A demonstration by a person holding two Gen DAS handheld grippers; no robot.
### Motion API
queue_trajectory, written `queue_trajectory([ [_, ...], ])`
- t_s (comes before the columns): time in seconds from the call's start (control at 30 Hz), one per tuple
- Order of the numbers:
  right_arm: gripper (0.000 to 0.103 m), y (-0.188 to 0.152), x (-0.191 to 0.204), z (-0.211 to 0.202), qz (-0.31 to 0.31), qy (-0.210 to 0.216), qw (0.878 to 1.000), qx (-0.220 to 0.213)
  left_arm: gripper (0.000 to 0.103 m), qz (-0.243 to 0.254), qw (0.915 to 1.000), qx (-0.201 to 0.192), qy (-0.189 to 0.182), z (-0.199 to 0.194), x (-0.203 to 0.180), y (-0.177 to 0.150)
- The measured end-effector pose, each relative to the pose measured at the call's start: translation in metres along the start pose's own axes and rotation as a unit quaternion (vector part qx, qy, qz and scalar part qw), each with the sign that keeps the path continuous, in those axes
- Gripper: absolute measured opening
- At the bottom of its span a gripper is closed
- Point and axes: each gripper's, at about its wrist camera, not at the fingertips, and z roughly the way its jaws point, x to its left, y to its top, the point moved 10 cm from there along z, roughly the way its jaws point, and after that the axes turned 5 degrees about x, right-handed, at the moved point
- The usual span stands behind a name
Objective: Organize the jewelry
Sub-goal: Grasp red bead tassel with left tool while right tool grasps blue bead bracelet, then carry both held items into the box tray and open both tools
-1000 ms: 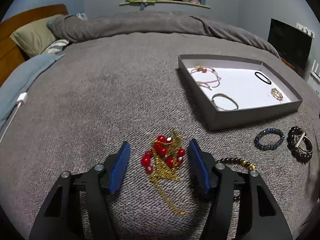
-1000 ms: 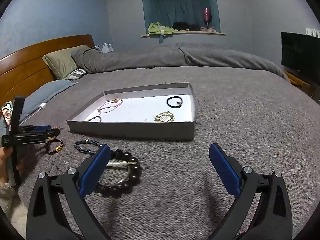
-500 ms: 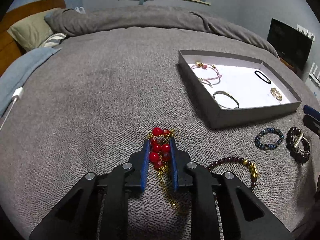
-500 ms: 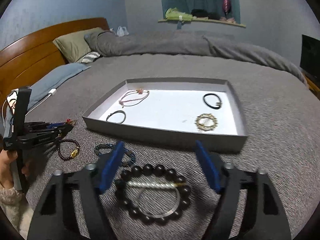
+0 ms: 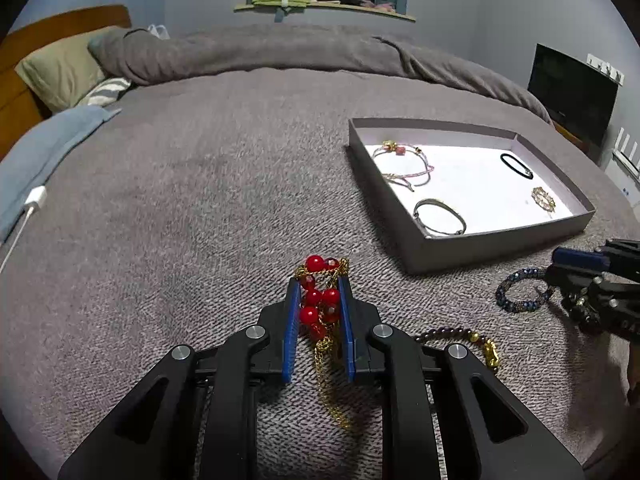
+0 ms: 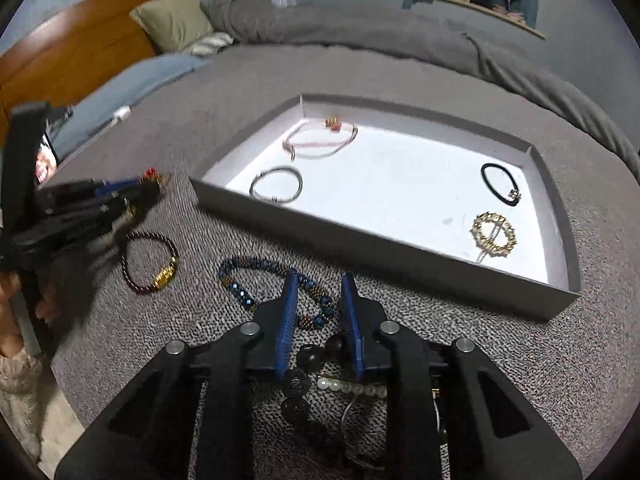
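My left gripper [image 5: 319, 285] is shut on a gold chain necklace with red beads [image 5: 320, 304], whose chain trails down onto the grey bedspread. My right gripper [image 6: 319, 280] is closed down on a dark bead bracelet with a pearl strand [image 6: 316, 360] that lies between and under its fingers. A blue bead bracelet [image 6: 276, 288] lies just ahead of it. A dark red bracelet with a gold charm [image 6: 150, 260] lies to the left. The grey tray [image 5: 500, 240] holds several bracelets and a black hair tie [image 6: 500, 184].
The bed's grey blanket [image 5: 200, 200] carries everything. A white charger and cable [image 5: 32, 200] lie at the left by a blue cloth. Pillows and a wooden headboard [image 6: 80, 40] are behind. A dark TV [image 5: 572, 92] stands at the right.
My left gripper closed on the red bead necklace and has lifted slightly. My right gripper moved left and down over the dark bead bracelet and closed from wide open.
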Motion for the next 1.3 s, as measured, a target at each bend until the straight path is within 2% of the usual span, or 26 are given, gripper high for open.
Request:
queue_trajectory([
  [0.17,0.023,-0.003,0.002,0.018,-0.011,-0.009,0.999,0.043,0.019,0.007,0.9999,-0.008,-0.005,-0.003,-0.004,0.002],
  [0.23,0.022,-0.002,0.004,0.02,-0.02,-0.012,0.999,0.047,0.019,0.006,0.9999,-0.01,-0.007,-0.004,-0.004,0.003],
  [0.27,0.01,-0.002,0.005,0.02,-0.025,-0.012,0.999,0.045,0.019,0.005,0.9999,-0.011,-0.008,-0.005,-0.004,0.003],
  [0.3,0.007,-0.001,0.006,0.019,-0.027,-0.013,0.999,0.041,0.019,0.003,0.9999,-0.012,-0.009,-0.006,-0.003,0.004],
  [0.63,0.007,0.022,0.005,-0.032,-0.011,0.004,0.998,-0.054,0.019,-0.004,0.9996,-0.026,-0.011,-0.012,-0.003,0.007],
  [0.93,0.007,0.054,-0.014,-0.091,0.014,0.001,0.99,-0.142,0.019,-0.013,0.9988,-0.047,-0.003,-0.023,0.001,0.013],
  [1.13,0.007,0.065,-0.035,-0.11,0.041,-0.006,0.984,-0.175,0.019,-0.009,0.9968,-0.079,0.004,-0.04,-0.004,0.027],
  [1.3,0.007,0.073,-0.051,-0.111,0.051,-0.02,0.981,-0.188,0.019,-0.004,0.9957,-0.092,-0.005,-0.05,-0.015,0.04],
])
